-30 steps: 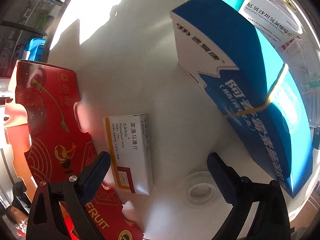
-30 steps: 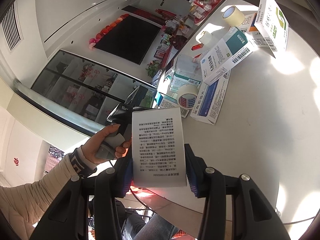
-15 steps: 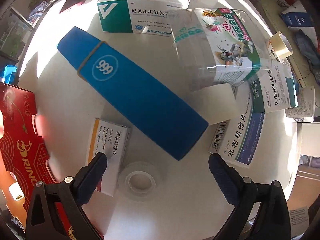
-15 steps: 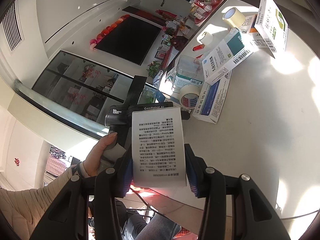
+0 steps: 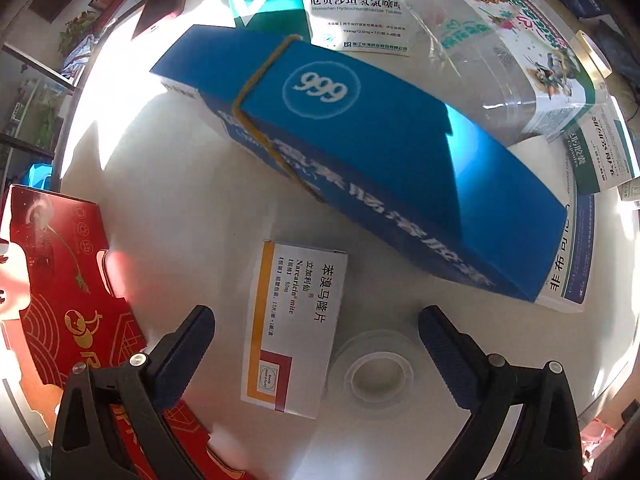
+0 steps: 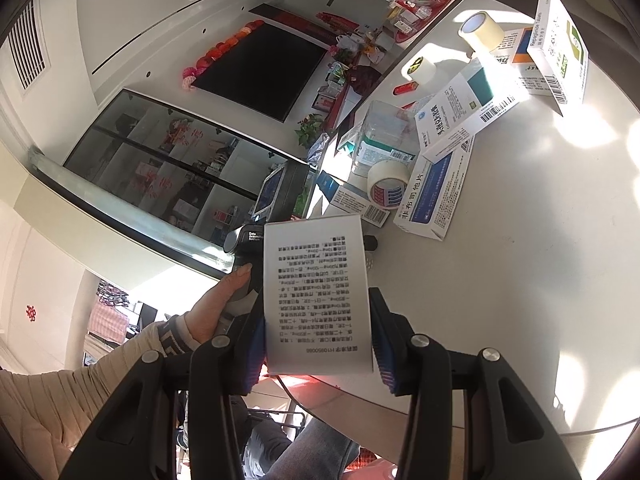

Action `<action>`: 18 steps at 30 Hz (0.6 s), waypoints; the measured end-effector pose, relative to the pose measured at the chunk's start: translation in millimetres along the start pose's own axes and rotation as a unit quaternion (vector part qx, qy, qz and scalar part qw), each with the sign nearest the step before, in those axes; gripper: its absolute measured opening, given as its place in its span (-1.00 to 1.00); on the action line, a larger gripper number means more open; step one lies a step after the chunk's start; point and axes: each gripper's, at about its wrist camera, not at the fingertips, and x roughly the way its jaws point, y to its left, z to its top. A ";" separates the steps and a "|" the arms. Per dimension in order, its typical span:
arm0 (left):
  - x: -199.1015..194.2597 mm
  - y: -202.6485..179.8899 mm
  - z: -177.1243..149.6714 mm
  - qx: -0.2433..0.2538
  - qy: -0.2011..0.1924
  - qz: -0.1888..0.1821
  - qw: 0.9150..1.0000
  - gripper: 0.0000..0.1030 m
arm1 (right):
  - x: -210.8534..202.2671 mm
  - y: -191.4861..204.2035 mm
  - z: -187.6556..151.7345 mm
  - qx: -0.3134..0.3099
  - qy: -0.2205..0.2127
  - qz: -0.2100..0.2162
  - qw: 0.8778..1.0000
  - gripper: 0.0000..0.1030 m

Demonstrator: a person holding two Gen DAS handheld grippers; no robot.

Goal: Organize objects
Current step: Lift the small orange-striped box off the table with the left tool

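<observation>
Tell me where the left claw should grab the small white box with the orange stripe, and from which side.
Come straight down from above. The small white box lies flat, directly below the open left claw. Close across its narrow width, on the two long edges at mid-length. The clear tape roll sits close against one long edge, so that finger has little room there.

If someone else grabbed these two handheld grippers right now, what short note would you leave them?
Right gripper: fingers shut on a white printed box, held off the table.
Left gripper: open, empty, pointing down over a small white-and-orange box and a clear tape roll.
Long blue 999 box lies just beyond them; more boxes and tape rolls are scattered around.
Done: one box picked up. Left: nearly everything.
</observation>
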 end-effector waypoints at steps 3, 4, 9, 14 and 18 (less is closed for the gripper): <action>-5.9 4.6 -3.6 -0.014 -0.013 -0.041 0.999 0.62 | 0.0 1.1 0.1 -0.001 0.000 0.000 1.000 -0.11; -9.6 0.1 -3.7 -0.001 -0.018 -0.041 0.999 0.53 | -0.3 1.3 0.5 -0.001 0.000 0.000 1.000 -0.11; -26.9 -27.8 -6.0 0.044 -0.062 -0.004 0.997 -0.14 | 1.4 7.2 -1.2 -0.004 0.000 -0.001 1.000 -0.11; -48.3 -35.4 -17.2 0.041 -0.113 -0.021 0.993 -0.14 | -3.9 13.6 -5.0 -0.013 -0.002 -0.012 1.000 -0.11; -88.5 -40.6 -30.0 0.044 -0.167 -0.026 0.985 -0.14 | -8.3 11.3 -5.7 -0.002 -0.019 -0.022 1.000 -0.11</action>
